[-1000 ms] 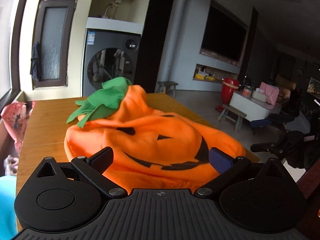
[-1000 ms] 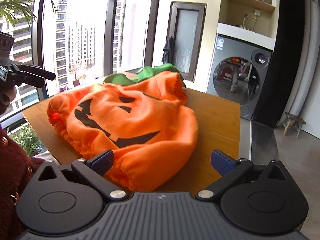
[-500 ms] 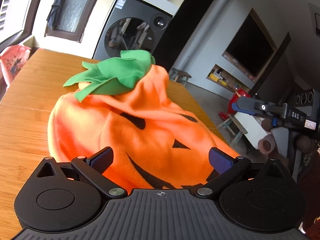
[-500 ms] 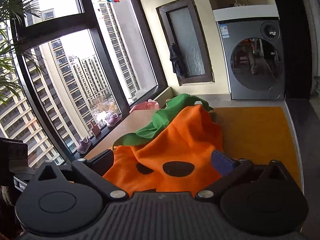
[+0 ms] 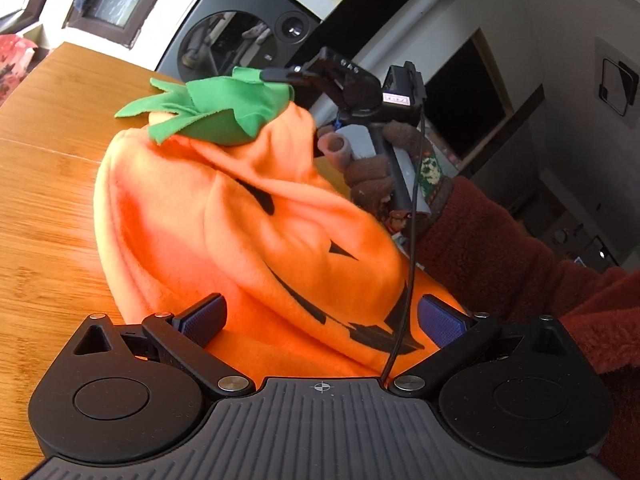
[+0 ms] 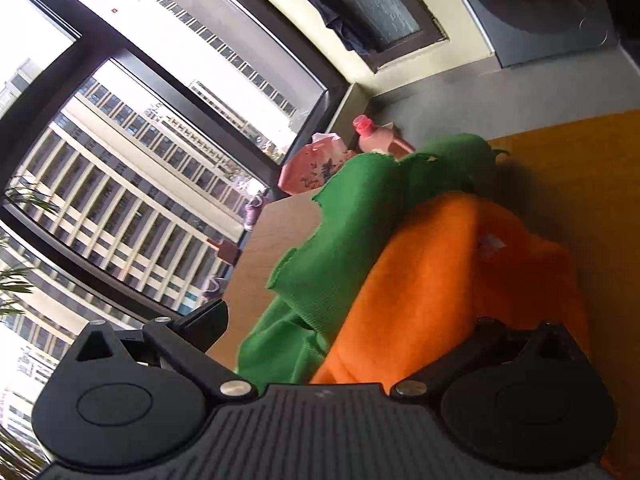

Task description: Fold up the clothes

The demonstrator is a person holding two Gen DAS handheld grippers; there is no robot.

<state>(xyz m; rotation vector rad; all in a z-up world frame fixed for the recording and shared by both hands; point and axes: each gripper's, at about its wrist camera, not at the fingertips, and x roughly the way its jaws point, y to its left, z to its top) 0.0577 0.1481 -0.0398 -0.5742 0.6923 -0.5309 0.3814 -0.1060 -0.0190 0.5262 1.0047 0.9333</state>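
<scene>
The left hand-held gripper (image 5: 322,316) has its 2 blue-padded fingers (image 5: 202,314) spread wide apart, gripping nothing. They sit low at the near edge of the pumpkin costume (image 5: 248,216), with the orange fleece bulging up between and beyond them; whether the pads actually touch the cloth cannot be told.

The right hand-held gripper (image 6: 344,320), seen from its own camera, is tilted steeply and pushed in close against the costume's top. Its left finger (image 6: 206,320) stands clear beside the green cloth, while the right finger is buried behind orange fleece, so the jaws read as spread, with fabric lying between them but not pinched. In the left wrist view the same tool (image 5: 352,84) reaches in from the far side, its tip at the green leaf collar (image 5: 218,106), carried by a gloved hand (image 5: 372,168) with a dark red fuzzy sleeve (image 5: 500,248) behind it.

The costume lies in a rumpled mound on the wooden desk (image 5: 48,184), bright orange with a black jack-o'-lantern face (slanted eye, small triangle, jagged grin) creased across its front. The jagged green collar (image 6: 360,224) sits bunched at the far, upper end. Its near hem reaches the desk edge by the left gripper.

A washing machine (image 5: 240,40) stands beyond the desk.
</scene>
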